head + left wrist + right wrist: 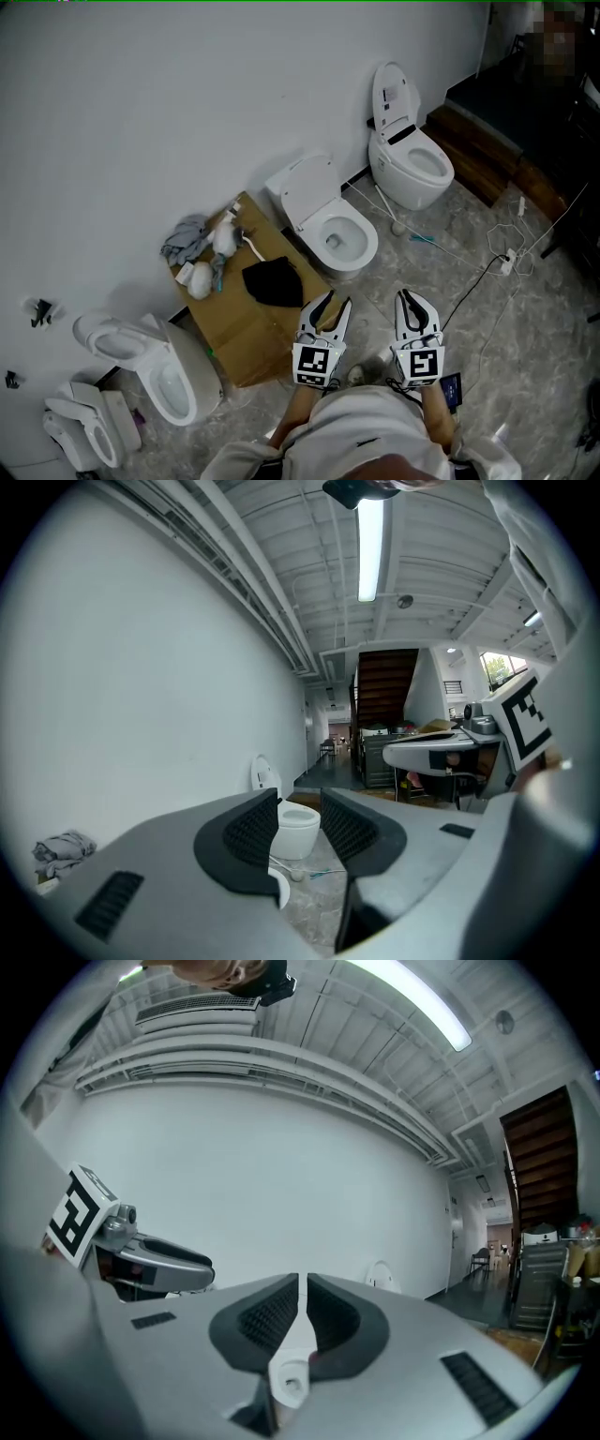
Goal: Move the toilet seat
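Observation:
In the head view a white toilet stands against the wall ahead of me, its lid tipped up and back. Both grippers hover over the floor just short of it, touching nothing. My left gripper points at the bowl's near rim; its jaws are drawn together to a narrow slit with nothing in it. To its right, my right gripper is shut and empty. Through the slit of its jaws the toilet shows beyond them.
A second toilet with its lid up stands farther right along the wall. A cardboard box with rags and a black cloth lies left of me. More toilets sit at the lower left. Cables trail over the floor at the right.

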`<action>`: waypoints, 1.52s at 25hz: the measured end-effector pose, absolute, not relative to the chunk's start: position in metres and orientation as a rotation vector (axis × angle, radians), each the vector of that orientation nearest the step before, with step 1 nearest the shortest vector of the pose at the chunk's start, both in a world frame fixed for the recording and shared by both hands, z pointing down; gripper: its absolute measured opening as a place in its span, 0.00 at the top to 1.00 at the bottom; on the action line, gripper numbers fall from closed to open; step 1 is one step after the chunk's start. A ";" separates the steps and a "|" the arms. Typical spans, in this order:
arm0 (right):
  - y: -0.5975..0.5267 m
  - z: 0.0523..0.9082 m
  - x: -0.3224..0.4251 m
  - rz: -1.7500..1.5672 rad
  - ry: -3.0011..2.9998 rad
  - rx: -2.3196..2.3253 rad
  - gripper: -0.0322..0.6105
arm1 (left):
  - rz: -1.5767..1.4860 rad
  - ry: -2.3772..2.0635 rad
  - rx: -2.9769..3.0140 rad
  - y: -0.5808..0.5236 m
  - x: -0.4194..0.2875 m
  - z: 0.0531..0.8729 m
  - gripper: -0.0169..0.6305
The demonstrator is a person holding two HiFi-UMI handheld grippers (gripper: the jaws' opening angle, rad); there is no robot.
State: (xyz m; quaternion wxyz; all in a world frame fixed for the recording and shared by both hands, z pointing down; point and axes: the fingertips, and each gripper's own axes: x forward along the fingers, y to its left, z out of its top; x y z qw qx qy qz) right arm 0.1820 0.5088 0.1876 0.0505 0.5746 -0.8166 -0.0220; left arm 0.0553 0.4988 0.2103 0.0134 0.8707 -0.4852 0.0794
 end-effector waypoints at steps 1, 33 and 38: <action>0.508 0.186 0.182 -0.071 -2.487 1.756 0.88 | 0.248 -1.506 2.718 0.497 0.057 0.210 0.73; 0.320 0.207 0.245 0.024 -2.692 1.413 0.82 | 0.308 -1.716 2.539 0.323 0.112 0.223 0.74; 0.280 0.207 0.260 0.029 -2.696 1.338 0.82 | 0.312 -1.782 2.495 0.292 0.125 0.222 0.74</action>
